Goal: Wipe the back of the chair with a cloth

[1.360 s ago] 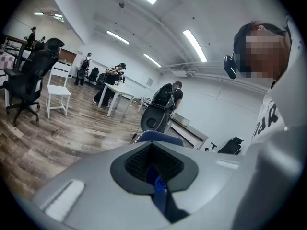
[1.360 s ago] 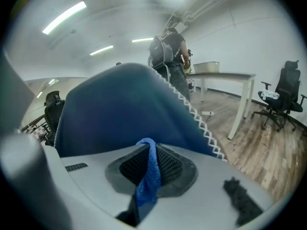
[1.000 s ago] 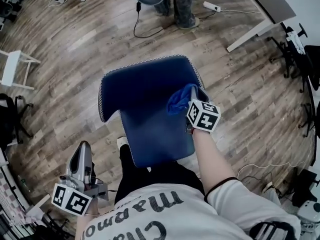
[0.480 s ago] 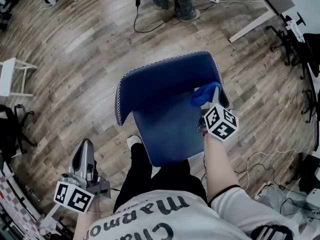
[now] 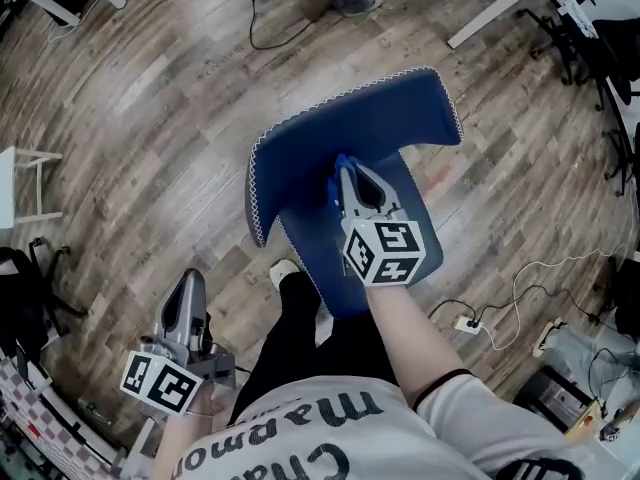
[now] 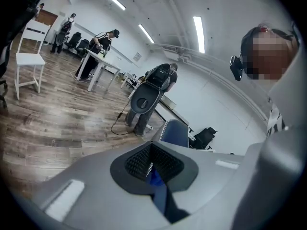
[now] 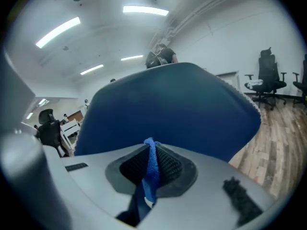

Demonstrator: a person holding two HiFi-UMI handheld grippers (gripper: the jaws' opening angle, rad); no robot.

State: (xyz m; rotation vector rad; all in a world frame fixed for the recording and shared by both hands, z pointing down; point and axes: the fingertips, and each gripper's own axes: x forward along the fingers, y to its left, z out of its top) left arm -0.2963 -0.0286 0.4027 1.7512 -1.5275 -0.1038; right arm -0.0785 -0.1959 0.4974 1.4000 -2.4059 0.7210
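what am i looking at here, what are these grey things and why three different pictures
There is no robot arm: a person holds a grey two-jaw gripper in each hand. The head view comes from a camera on the person's head, looking down. The other two come from cameras riding on each gripper, looking along its jaws. On the wooden plank floor stands a dark blue padded chair with white-stitched edging. The right gripper is shut on a blue cloth, up against the chair's back. The left gripper hangs beside the person, shut and empty.
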